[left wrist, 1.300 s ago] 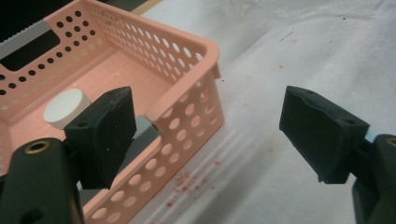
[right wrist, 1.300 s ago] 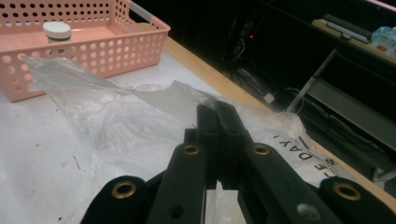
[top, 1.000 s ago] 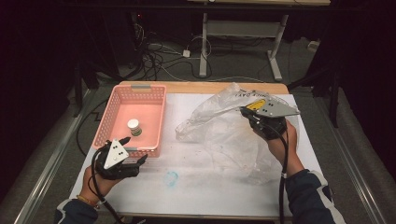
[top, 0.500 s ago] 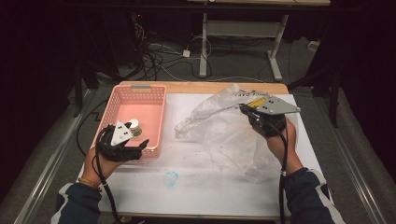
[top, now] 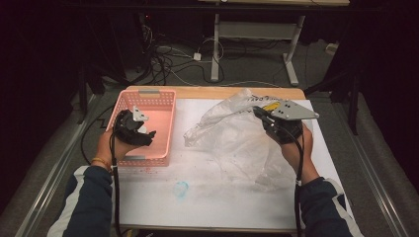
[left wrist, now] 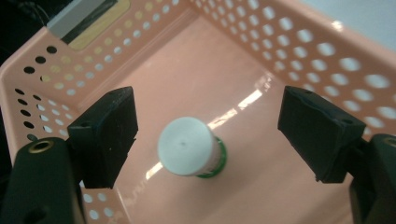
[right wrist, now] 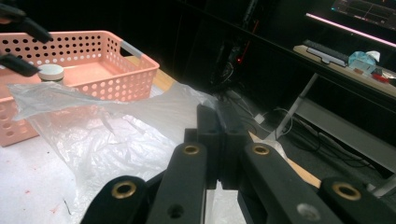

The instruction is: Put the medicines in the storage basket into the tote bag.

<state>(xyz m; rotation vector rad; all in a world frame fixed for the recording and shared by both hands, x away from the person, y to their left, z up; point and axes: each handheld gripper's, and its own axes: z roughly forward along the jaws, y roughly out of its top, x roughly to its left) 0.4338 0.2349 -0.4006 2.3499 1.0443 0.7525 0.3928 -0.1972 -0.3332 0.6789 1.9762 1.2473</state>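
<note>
At the left of the table (top: pixel 207 197), at about nine o'clock from its middle, the pink perforated basket (top: pixel 163 129) is set close to the person's left hand, presumably so that its contents can be reached from above. Inside it a small white-capped bottle (left wrist: pixel 191 148) is stood upright on the floor of the basket, its green-edged base just visible under the cap. The left gripper (left wrist: pixel 210 133) is held over the basket and pointed down at the bottle; its jaws are spread wide, one at nine o'clock and one at three o'clock of the cap, with nothing touched and nothing held, an attitude judged to be a line-up for a pick. Towards the middle and right, a clear plastic bag (top: pixel 232 138) is spread crumpled on the white surface, its mouth turned towards the basket at nine o'clock. Its far edge is pinched by the right gripper (right wrist: pixel 219 140), whose jaws are pressed fully together on the film at about two o'clock of the bag; the bag is probably lifted this way so that its mouth is kept up and ready to receive the bottle.
</note>
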